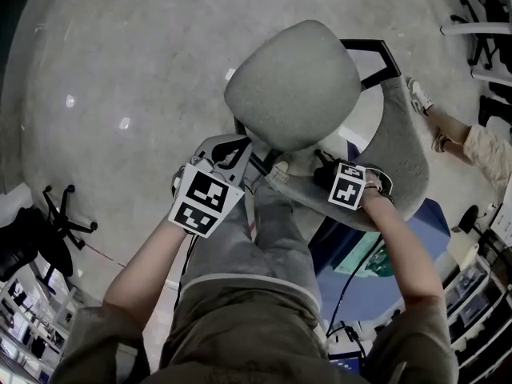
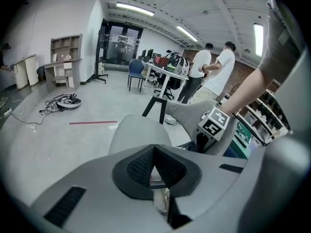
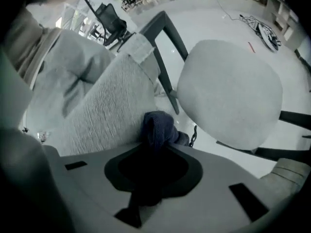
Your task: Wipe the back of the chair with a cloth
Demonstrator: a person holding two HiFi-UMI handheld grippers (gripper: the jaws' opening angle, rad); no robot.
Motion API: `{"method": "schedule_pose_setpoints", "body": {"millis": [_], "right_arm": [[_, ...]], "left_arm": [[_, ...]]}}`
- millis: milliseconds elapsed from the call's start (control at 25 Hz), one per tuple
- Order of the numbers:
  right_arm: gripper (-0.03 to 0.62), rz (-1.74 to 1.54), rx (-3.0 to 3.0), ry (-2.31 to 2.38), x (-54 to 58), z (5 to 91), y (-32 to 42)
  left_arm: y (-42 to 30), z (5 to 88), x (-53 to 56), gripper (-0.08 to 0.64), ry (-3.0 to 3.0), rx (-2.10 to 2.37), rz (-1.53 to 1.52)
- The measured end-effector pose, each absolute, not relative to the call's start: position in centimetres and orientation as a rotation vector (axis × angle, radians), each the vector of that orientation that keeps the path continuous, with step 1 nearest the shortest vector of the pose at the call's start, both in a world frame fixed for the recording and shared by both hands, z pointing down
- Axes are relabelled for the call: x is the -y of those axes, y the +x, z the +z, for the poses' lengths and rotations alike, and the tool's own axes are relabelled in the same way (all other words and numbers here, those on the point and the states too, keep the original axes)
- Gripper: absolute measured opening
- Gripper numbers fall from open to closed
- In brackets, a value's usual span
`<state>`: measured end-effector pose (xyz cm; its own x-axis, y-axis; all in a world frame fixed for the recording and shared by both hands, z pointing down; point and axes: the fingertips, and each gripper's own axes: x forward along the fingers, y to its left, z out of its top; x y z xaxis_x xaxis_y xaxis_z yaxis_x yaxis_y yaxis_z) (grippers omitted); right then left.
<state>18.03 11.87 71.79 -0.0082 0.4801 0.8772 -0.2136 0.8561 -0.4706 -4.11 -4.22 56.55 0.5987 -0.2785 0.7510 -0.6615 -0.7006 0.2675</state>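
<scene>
Dark blue cloth (image 3: 158, 125) bunched in the fingers of the right gripper (image 3: 154, 149), low against the chair back (image 3: 92, 115).
Each gripper's cube carries black-and-white square markers. The back is ribbed grey fabric curving up beside the rounded grey seat (image 1: 292, 82); the cloth seems to touch it, though shadow blurs the contact. The left gripper (image 2: 154, 161) hangs near the seat's edge, fingers pressed together on nothing. Beyond are a red tape line (image 2: 92, 123) on the floor and two people (image 2: 211, 74) in white shirts.

Cloth (image 3: 158, 127) between chair back (image 3: 104, 108) and seat (image 3: 228, 96)
</scene>
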Motion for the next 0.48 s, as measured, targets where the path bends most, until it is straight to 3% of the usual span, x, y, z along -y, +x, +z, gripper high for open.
{"method": "schedule_pose_setpoints", "body": {"millis": [240, 480], "right_arm": [[0.081, 0.366, 1.223, -0.093, -6.7, 70.4, 27.8], [0.081, 0.309, 1.143, 0.167, -1.7, 65.7, 32.5]], "left_arm": [[-4.2, 55.1, 4.5, 0.017, 2.336, 0.739, 0.961], [-3.3, 52.2, 5.3, 0.017, 2.383, 0.742, 0.947]]}}
